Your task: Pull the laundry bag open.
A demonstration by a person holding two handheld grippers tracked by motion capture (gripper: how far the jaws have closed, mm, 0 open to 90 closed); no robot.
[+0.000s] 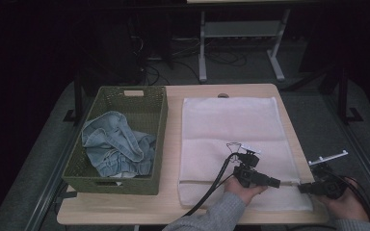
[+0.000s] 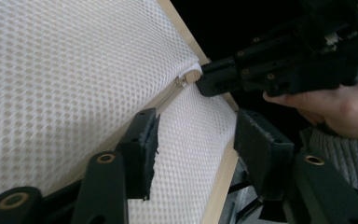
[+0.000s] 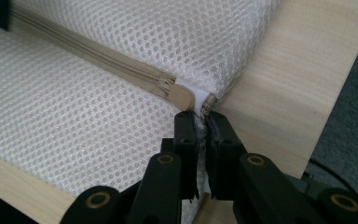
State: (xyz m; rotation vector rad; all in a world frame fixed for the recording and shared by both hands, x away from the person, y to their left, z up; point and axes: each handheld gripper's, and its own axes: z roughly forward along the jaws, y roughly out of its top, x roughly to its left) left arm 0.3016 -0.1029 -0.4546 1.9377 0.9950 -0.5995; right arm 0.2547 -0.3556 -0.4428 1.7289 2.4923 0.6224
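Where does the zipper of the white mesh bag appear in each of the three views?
High view: zipper is a thin line across the bag's near part, low centre.
Left gripper view: zipper runs diagonally, centre.
Right gripper view: zipper runs from upper left toward centre.
Shared landmark: right gripper at the zipper's end.

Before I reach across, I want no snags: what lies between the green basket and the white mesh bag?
Just a narrow strip of bare wooden table between the basket and the mesh bag, per the high view.
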